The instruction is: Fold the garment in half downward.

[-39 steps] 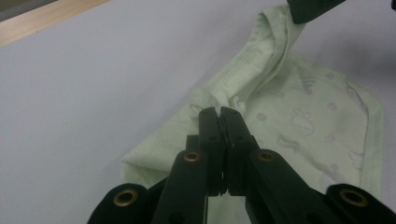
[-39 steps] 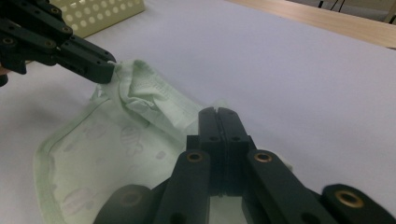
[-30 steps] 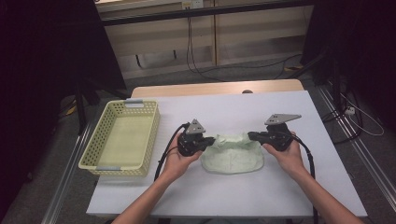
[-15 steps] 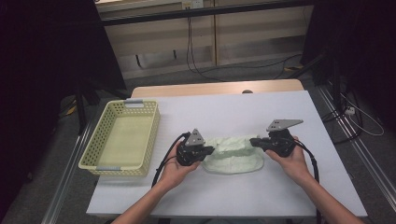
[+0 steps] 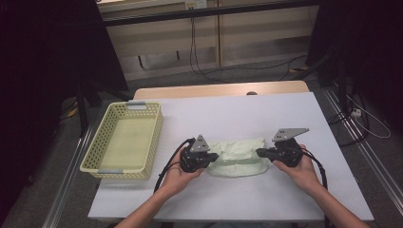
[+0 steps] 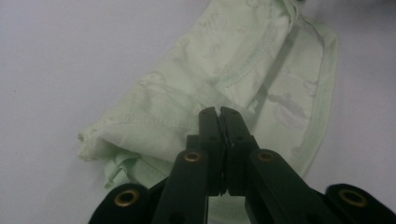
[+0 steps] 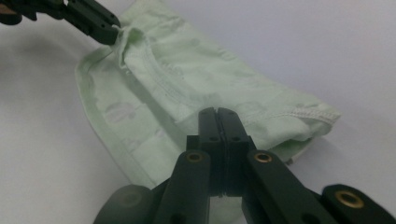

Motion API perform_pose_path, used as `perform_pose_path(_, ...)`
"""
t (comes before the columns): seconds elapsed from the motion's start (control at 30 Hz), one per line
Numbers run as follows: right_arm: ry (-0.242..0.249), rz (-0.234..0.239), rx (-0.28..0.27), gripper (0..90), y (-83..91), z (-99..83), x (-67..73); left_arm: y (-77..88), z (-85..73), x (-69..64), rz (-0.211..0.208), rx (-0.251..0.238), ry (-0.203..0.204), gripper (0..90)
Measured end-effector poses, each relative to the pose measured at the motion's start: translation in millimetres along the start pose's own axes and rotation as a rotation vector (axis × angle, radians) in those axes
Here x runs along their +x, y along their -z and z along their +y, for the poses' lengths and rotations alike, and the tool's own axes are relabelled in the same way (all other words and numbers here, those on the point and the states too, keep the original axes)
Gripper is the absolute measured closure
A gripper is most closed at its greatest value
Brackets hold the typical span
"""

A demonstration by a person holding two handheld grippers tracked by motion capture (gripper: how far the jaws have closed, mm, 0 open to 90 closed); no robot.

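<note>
both grippers, left gripper and right gripper, clamp opposite ends of the pale green garment on the white table.

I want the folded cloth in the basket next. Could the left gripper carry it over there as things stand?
Probably yes. The left gripper is shut on the pale green cloth, and bare white table lies between it and the open yellow basket. The right gripper also grips the cloth.

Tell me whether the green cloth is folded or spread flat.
Folded. The green cloth lies doubled into a narrow band, layered hems showing, between the left gripper and right gripper.
</note>
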State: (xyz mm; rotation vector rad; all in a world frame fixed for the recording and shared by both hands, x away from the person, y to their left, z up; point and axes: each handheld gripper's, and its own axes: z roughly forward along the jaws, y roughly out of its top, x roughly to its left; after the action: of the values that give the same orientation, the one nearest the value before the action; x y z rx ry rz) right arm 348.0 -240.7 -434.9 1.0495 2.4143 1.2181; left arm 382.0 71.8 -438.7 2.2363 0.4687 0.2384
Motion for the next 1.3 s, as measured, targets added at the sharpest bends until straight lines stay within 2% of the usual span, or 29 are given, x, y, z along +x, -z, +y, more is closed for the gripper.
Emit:
perform_pose_path(0.37,0.011,0.022,-0.002,90.0,0.3,-7.1,10.0,1.8,-10.9,-3.1,-0.015,0.014,-0.013,88.9)
perform_pose_path(0.63,0.031,0.015,0.034,90.0,-1.9,-14.6,15.8,2.2,-14.9,-8.5,-0.041,0.006,0.000,88.7)
perform_pose_path(0.83,0.042,0.016,0.066,90.0,-4.2,-16.6,17.2,-0.6,-20.7,-10.7,-0.046,0.041,-0.018,88.5)
perform_pose_path(1.03,0.054,0.022,0.084,89.7,-5.2,-20.0,19.6,-0.1,-22.8,-12.0,-0.050,0.033,-0.003,87.5)
perform_pose_path(1.17,0.051,0.036,0.091,86.6,-4.6,-20.7,20.4,1.2,-22.6,-13.9,-0.063,0.046,-0.023,82.5)
perform_pose_path(1.3,0.045,0.046,0.094,80.0,-3.4,-22.8,21.9,5.0,-21.4,-16.3,-0.078,0.037,-0.018,78.2)
